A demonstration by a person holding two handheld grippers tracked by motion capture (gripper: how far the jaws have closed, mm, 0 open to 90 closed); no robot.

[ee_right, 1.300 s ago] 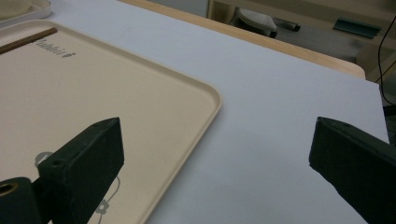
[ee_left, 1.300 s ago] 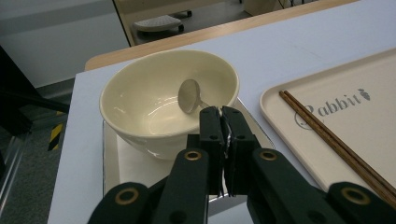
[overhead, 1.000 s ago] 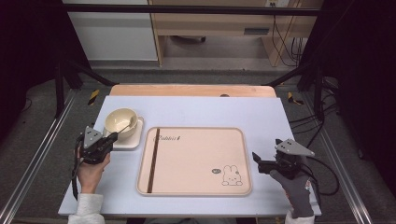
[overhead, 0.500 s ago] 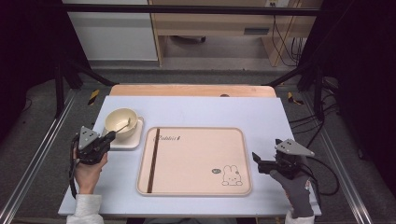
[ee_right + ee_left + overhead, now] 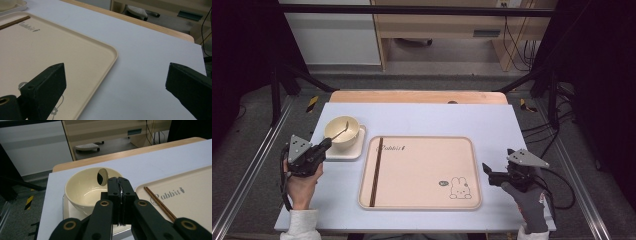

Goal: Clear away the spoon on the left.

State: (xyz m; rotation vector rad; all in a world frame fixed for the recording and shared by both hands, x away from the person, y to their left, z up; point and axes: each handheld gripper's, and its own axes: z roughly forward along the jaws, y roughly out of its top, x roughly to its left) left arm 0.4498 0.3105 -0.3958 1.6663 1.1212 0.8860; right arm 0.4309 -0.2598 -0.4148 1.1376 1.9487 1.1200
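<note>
A cream bowl (image 5: pixel 341 132) stands on a small square cream dish (image 5: pixel 357 151) at the table's left. My left gripper (image 5: pixel 328 143) is at the bowl's near rim, shut on the handle of a metal spoon (image 5: pixel 343 129). The spoon's head (image 5: pixel 102 176) hangs over the bowl's (image 5: pixel 85 190) inside, beyond the closed left gripper (image 5: pixel 120 181). A large cream tray (image 5: pixel 422 200) with a rabbit drawing lies mid-table, with a pair of brown chopsticks (image 5: pixel 376 172) along its left side. My right gripper (image 5: pixel 490 174) rests open beside the tray's right edge, nothing between the right gripper's (image 5: pixel 115 72) jaws.
The light blue table top (image 5: pixel 437 117) has a wooden strip along its far edge (image 5: pixel 417 96). Dark stands and cables (image 5: pixel 557 145) flank the table on both sides. The tray's corner (image 5: pixel 110 51) lies just left of the right gripper's gap.
My left gripper has drawn a little to the left and risen slightly, with the spoon in its jaws. The right gripper has stayed where it was.
</note>
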